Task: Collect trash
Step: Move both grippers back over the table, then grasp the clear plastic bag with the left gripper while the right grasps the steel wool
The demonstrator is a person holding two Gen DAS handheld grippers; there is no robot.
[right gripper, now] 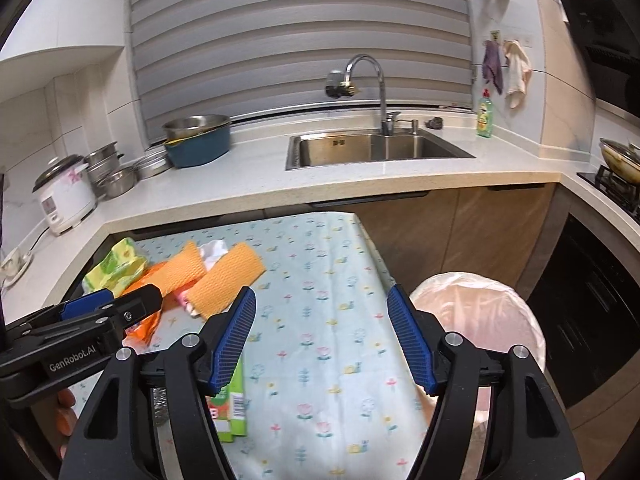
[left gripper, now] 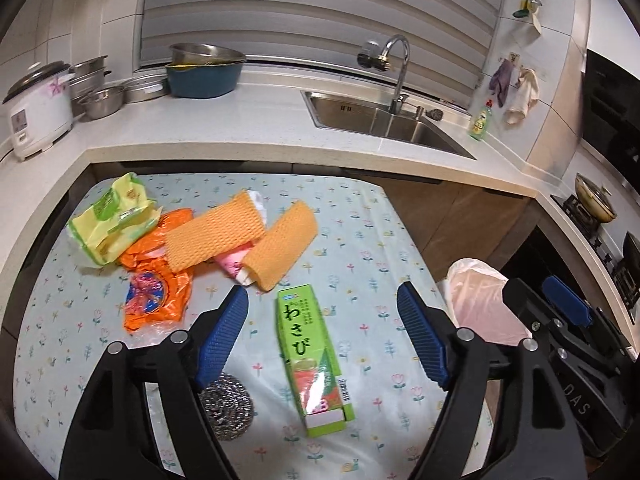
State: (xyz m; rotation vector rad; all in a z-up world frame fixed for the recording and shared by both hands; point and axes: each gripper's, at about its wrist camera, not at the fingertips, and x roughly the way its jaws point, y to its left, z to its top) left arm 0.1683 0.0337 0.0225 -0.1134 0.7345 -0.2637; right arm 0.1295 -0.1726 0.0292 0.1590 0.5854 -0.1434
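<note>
Trash strewn over the flowered tabletop (left gripper: pixel 360 216). Nearest the left gripper (left gripper: pixel 320 336): green wasabi box (left gripper: pixel 314 360), flat, lengthwise between the spread blue fingers, touched by neither. Jaws wide apart, holding nothing. Just left of the box, partly under the left finger: steel scouring ball (left gripper: pixel 228 406). Farther back, heaped together: two orange foam net sleeves (left gripper: pixel 216 236), the right one (left gripper: pixel 282 250) slanted over a pink-and-white wrapper (left gripper: pixel 232 266); crumpled orange plastic bag (left gripper: pixel 158 284) beneath and in front; yellow-green packet (left gripper: pixel 112 220) at the far left, touching the bag.

Seen whole only from the left wrist: wasabi box and scouring ball. From the right wrist, only a lower corner of the box (right gripper: pixel 230 404) beside the left finger, plus a sliver of the ball at the frame of the right gripper (right gripper: pixel 322 340). Right gripper likewise spread wide, empty, above bare cloth near the right edge of the tabletop (right gripper: pixel 320 280).

Shown far better from the right wrist: trash bin (right gripper: pixel 480 312) lined with a pale pink bag, standing just off the right edge of the tabletop. From the left wrist, only part of it (left gripper: pixel 480 300), behind the other gripper's body.

Beyond, in both views: steel sink (right gripper: pixel 376 150) with curved faucet (right gripper: pixel 368 80), green dish soap bottle (right gripper: pixel 485 114), rice cooker (left gripper: pixel 38 112), stacked metal bowls.
</note>
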